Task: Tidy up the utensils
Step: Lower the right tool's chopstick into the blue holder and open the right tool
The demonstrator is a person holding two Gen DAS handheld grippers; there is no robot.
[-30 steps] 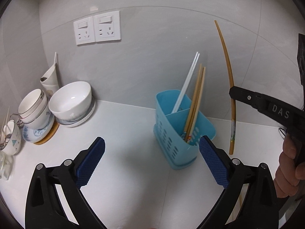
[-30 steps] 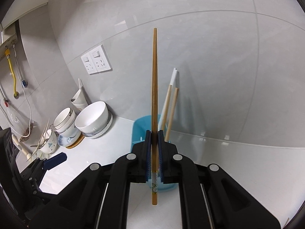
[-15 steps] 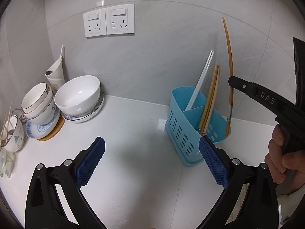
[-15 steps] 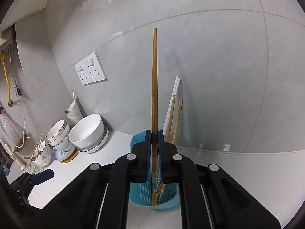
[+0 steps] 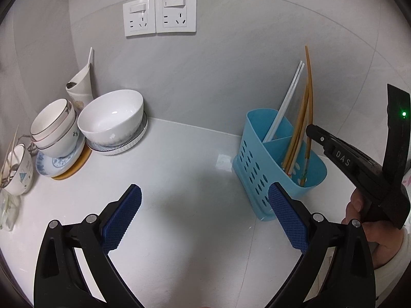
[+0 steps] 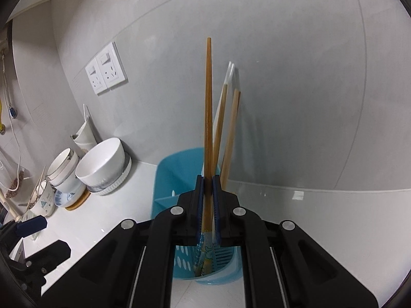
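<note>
A blue slotted utensil holder (image 5: pixel 257 169) (image 6: pixel 168 177) stands by the wall, with wooden chopsticks (image 6: pixel 232 133) and white chopsticks (image 5: pixel 285 102) leaning in it. My right gripper (image 6: pixel 208 179) (image 5: pixel 312 129) is shut on one long wooden chopstick (image 6: pixel 208 102) (image 5: pixel 310 89), held upright. Its patterned lower end sits inside the holder's near compartment. My left gripper (image 5: pixel 204 190) hovers open and empty over the white counter, left of the holder, with its right pad (image 5: pixel 287 215) near the holder's front wall.
Stacked white bowls (image 5: pixel 113 118) and smaller bowls on plates (image 5: pixel 55 125) sit at the left by the wall, with a patterned cup (image 5: pixel 19 169) and a white vase (image 5: pixel 81 87). Two wall sockets (image 5: pixel 160 14) hang above. A hand (image 5: pixel 359 210) holds the right gripper.
The right gripper has come down with the chopstick, whose lower end has passed from above the counter into the holder. The left gripper shifted slightly left and stayed open.
</note>
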